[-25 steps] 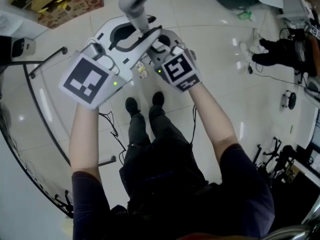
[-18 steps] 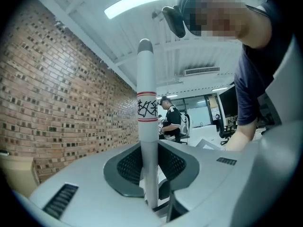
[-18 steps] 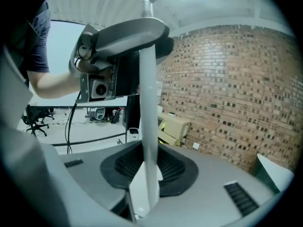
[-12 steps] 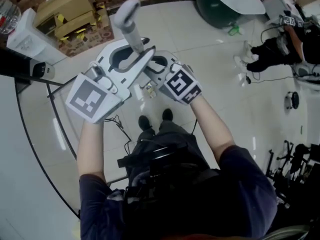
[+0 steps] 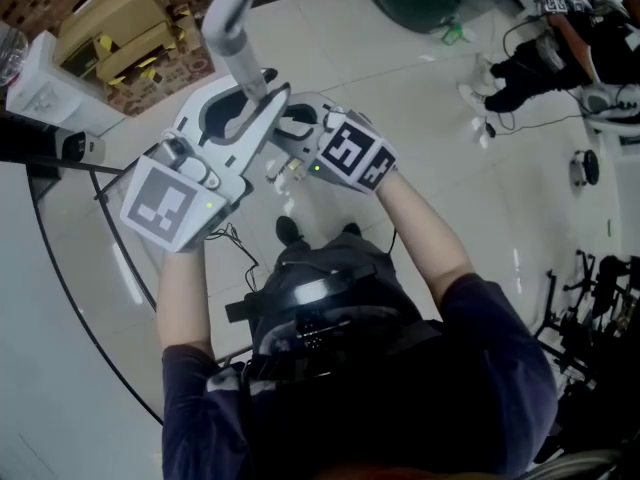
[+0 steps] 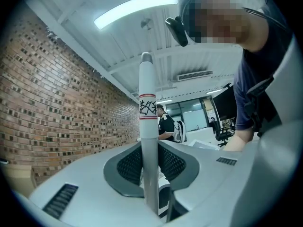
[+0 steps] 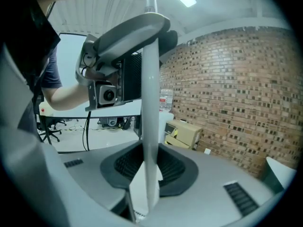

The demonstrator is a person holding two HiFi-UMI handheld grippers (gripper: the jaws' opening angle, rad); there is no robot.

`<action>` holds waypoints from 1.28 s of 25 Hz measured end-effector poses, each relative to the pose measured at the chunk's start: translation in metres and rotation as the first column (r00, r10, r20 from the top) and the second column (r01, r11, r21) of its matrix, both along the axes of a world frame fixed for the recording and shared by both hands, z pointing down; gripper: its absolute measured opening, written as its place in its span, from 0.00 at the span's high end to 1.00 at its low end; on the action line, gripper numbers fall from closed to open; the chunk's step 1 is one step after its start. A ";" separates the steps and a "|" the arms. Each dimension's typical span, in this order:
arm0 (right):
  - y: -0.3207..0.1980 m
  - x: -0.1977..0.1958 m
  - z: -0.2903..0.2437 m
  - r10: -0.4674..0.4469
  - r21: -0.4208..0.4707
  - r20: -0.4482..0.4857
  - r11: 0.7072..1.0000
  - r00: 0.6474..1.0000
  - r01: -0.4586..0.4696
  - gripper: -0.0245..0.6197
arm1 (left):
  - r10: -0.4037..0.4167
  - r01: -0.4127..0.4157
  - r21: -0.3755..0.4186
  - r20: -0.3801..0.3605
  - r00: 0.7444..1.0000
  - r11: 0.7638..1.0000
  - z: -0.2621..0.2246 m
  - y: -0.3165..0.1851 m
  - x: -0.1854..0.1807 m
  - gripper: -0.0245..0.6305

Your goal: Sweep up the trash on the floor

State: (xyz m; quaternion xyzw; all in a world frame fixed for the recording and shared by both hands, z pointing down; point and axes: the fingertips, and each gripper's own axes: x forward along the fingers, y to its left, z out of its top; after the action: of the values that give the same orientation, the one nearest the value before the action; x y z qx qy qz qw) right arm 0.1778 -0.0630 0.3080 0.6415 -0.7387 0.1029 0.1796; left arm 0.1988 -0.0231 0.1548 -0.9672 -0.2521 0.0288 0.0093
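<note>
From the head view, I hold both tools out in front of me above the pale tiled floor [image 5: 420, 108], my left gripper [image 5: 252, 110] and my right gripper [image 5: 292, 128] close together, both closed on the same grey-white handle [image 5: 230, 26]. Its rounded end sticks out past them toward the cardboard boxes [image 5: 110, 23] by the wall, and my shoes [image 5: 290, 230] show just below the grippers. In the left gripper view the handle stands upright between my jaws, which are clamped on its lower part; a label with black scribble between red bands [image 6: 147, 108] sits higher on it, and a brick wall [image 6: 57, 103] runs along the left. In the right gripper view the handle rises straight up between these jaws too, gripped from both sides, with my left gripper holding it higher up.
</note>
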 end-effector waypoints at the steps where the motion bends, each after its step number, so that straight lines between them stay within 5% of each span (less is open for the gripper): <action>1: 0.009 -0.001 0.000 -0.009 0.003 0.009 1.000 1.000 0.009 0.80 | -0.003 0.003 -0.003 0.000 1.000 1.000 0.000 0.009 0.001 0.86; 9: 0.113 0.008 0.006 -0.039 0.040 0.089 0.999 0.995 0.035 0.80 | 0.000 0.000 0.008 0.017 1.000 1.000 0.009 0.117 0.014 0.86; 15: 0.198 0.040 -0.006 -0.053 0.054 0.105 0.997 0.993 0.048 0.80 | 0.033 -0.033 0.005 0.064 0.997 0.999 -0.001 0.198 0.059 0.85; 18: 0.230 0.042 -0.003 -0.081 0.017 0.095 0.997 0.992 0.079 0.80 | 0.071 -0.074 0.028 0.079 0.994 0.997 -0.008 0.231 0.073 0.72; 21: 0.250 0.041 0.007 -0.085 -0.022 0.073 0.996 0.994 0.087 0.80 | 0.110 -0.116 0.085 0.079 0.991 0.990 -0.015 0.253 0.079 0.72; 24: 0.266 0.046 0.013 -0.076 -0.036 0.063 0.996 0.995 0.078 0.80 | 0.147 -0.163 0.176 0.103 0.984 0.971 -0.010 0.272 0.078 0.84; 26: 0.276 0.054 0.014 -0.077 -0.043 0.055 0.996 0.995 0.080 0.80 | 0.158 -0.182 0.211 0.126 0.979 0.960 -0.002 0.280 0.078 0.81; 32: 0.290 0.056 0.018 -0.148 -0.089 0.021 0.985 0.989 0.150 0.80 | 0.206 -0.214 0.060 0.121 0.971 0.975 -0.001 0.286 0.073 0.79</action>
State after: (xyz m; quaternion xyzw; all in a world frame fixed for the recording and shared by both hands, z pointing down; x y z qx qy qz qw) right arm 0.2340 0.2271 0.3265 0.5749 -0.7805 0.1268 0.2102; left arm 0.2715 0.2625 0.1535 -0.9342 -0.3540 -0.0347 0.0267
